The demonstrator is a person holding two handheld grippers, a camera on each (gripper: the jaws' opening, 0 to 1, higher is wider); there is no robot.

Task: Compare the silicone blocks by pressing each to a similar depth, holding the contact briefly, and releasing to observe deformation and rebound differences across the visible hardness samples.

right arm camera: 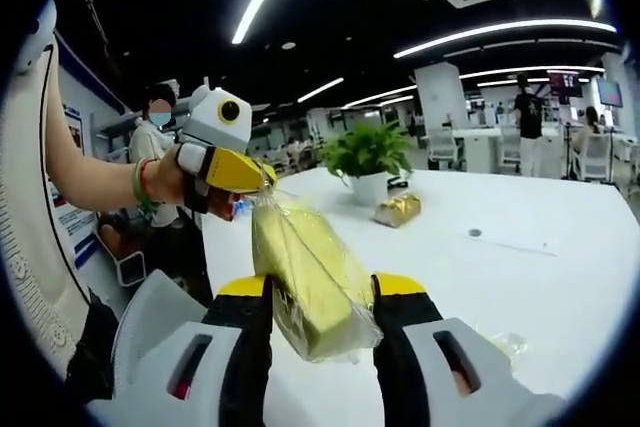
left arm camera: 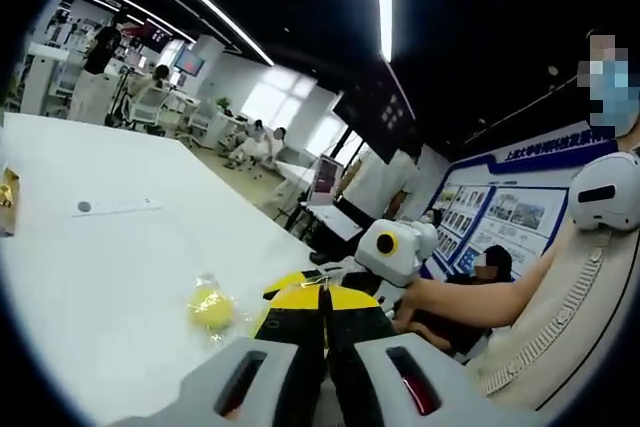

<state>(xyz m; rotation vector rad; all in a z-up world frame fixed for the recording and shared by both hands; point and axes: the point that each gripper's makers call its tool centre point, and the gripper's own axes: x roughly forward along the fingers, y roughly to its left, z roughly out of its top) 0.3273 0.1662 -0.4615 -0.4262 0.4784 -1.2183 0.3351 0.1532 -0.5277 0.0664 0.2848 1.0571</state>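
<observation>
Right tool (right arm camera: pixel 322 312) has its yellow-tipped jaws spread only as wide as the yellow silicone block (right arm camera: pixel 312 277) clamped between them, one jaw pressing each long side. The block sits in a clear plastic wrapper and stands tilted, its near end low between the jaws and its far end rising up and to the left. At that far end the left tool (right arm camera: pixel 262 179), held in a person's hand (right arm camera: pixel 165 177), pinches the twisted top of the wrapper with its jaws closed together.

From the left gripper view, the left tool (left arm camera: pixel 322 297) shows its yellow and black jaws pressed tight against each other; what they pinch is hidden behind the tips. The right tool (left arm camera: pixel 395 247) appears just beyond them to the right, held by a forearm.

Both tools hang above a white bench (right arm camera: pixel 540 267). On the bench in the left gripper view, a small yellow lump in clear wrap (left arm camera: pixel 212 307) lies just left of the left tool's jaws, apart from them. In the right gripper view, a gold-wrapped item (right arm camera: pixel 398 209) lies farther off beside a potted plant (right arm camera: pixel 366 162) in a white pot.
</observation>
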